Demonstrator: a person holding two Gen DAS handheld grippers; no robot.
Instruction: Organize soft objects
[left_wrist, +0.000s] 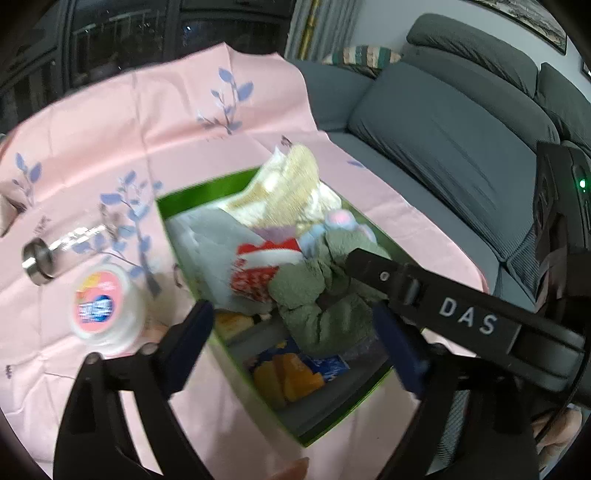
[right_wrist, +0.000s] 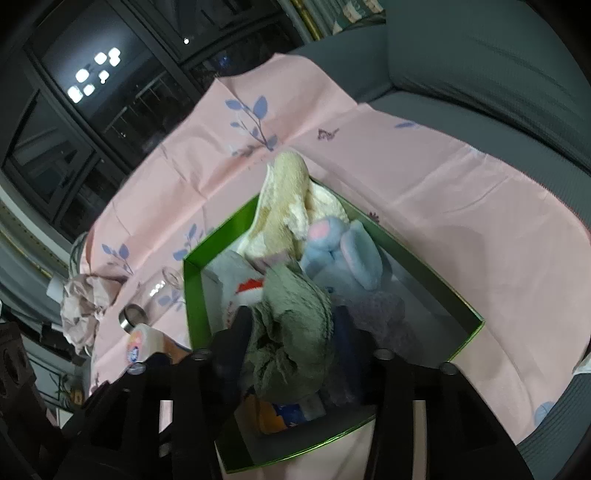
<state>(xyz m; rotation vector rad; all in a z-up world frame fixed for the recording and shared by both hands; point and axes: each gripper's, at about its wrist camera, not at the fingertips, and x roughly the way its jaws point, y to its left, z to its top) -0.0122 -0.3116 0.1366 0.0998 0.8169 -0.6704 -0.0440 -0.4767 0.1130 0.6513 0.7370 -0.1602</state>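
Sage-green towel (right_wrist: 291, 332) lies crumpled in the green box (right_wrist: 194, 295), draped over the other contents at box centre. Box sits on a pink leaf-print cloth (right_wrist: 424, 206) spread on what looks like a grey sofa (left_wrist: 443, 122) rather than a bench.

Left claw (left_wrist: 295, 328): fingers wide apart, straddling the near corner of the box; nothing between them but air above the towel. Right claw (right_wrist: 291, 332): fingers part-way apart with the towel bunched between them; blur hides whether the pads touch the fabric, though it reads as released. No earlier view to compare.

Other contents, right wrist view: cream towel (right_wrist: 284, 206) standing up over the rim at 12 o'clock, blue plush bunny (right_wrist: 343, 254) at 2 o'clock of the green towel, lilac knit piece (right_wrist: 380, 314) at 3 o'clock, red-and-white item (right_wrist: 249, 288) at 10 o'clock. Outside the box at 9 o'clock: round tub (left_wrist: 107, 306) with pink label, metal-capped glass bottle (left_wrist: 40, 262) lying flat.

Risks, as judgement:
- Towel loops may snag on the right fingers on withdrawal and drag the towel out.
- Cream towel overhangs the rim; a nudge could tip it onto the cloth.
- Box rests on soft cloth; a finger catching its wall could skew or tilt it.
- Pile sits high; more items may spill.
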